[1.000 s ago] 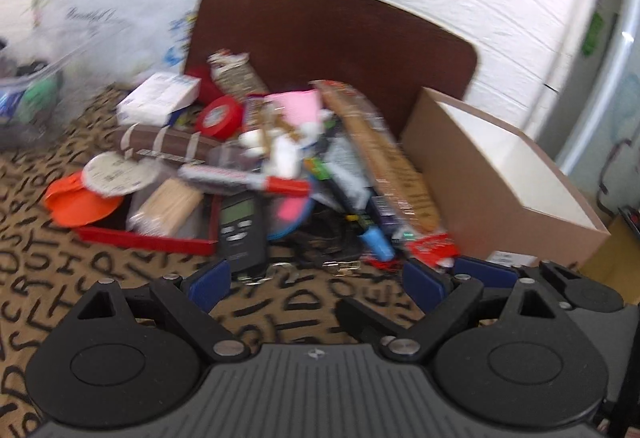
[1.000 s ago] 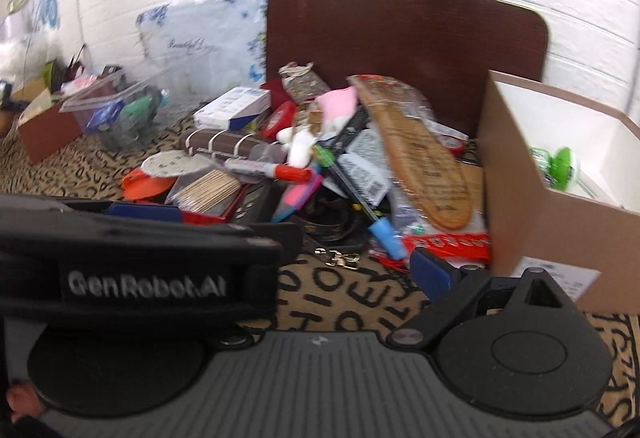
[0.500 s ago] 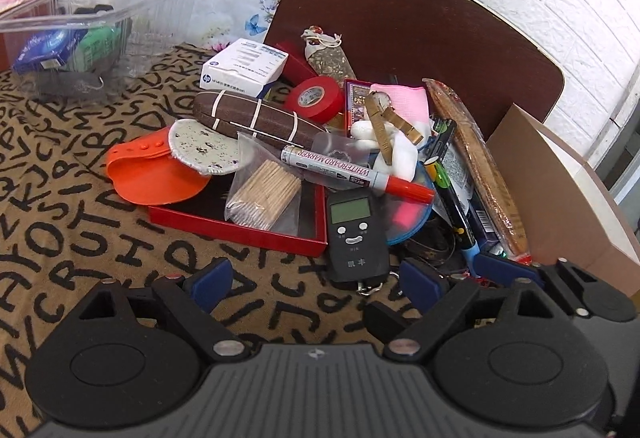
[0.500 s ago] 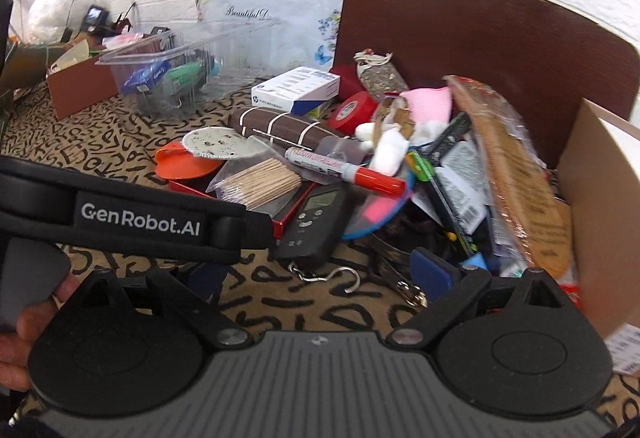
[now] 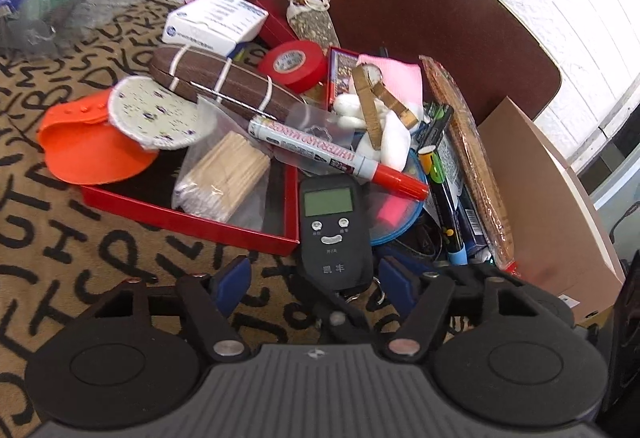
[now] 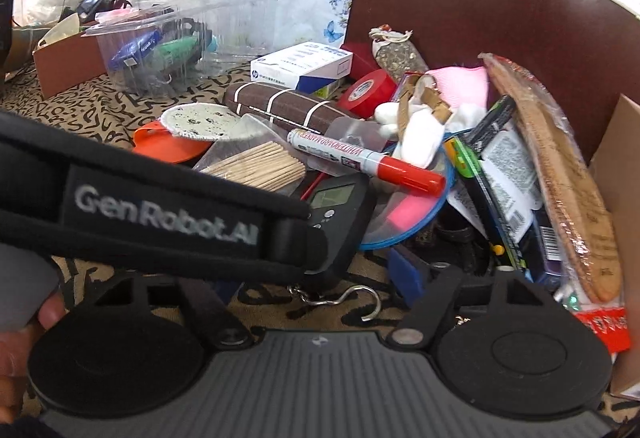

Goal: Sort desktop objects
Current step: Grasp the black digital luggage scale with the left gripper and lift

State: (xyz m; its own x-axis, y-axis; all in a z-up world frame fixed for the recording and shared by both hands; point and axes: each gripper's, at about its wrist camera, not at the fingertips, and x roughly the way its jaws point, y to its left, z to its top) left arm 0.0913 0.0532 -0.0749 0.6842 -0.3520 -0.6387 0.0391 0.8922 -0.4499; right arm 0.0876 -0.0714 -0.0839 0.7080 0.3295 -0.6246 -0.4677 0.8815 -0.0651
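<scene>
A black digital hand scale [image 5: 334, 230] lies at the front of the pile on the letter-print cloth, its screen facing up. My left gripper [image 5: 314, 278] has its jaws closing, and the scale's near end lies between the blue pads [image 5: 234, 278] without touching them. In the right wrist view the scale [image 6: 340, 206] shows behind the left gripper's strap [image 6: 160, 214], its metal hook [image 6: 362, 302] lying on the cloth. My right gripper [image 6: 320, 280] is also closing, astride the hook chain. Only its right pad [image 6: 408, 272] shows clearly.
A red-capped marker [image 5: 340, 154] lies across the pile above the scale. A red tray [image 5: 192, 218] with a toothpick bundle [image 5: 224, 178] is to the left. A cardboard box [image 5: 552, 206] stands at the right and a clear plastic container [image 6: 160, 38] at the back left.
Both grippers have come forward and down toward the pile, and their jaws have narrowed. The scale's near end now sits between the left fingers.
</scene>
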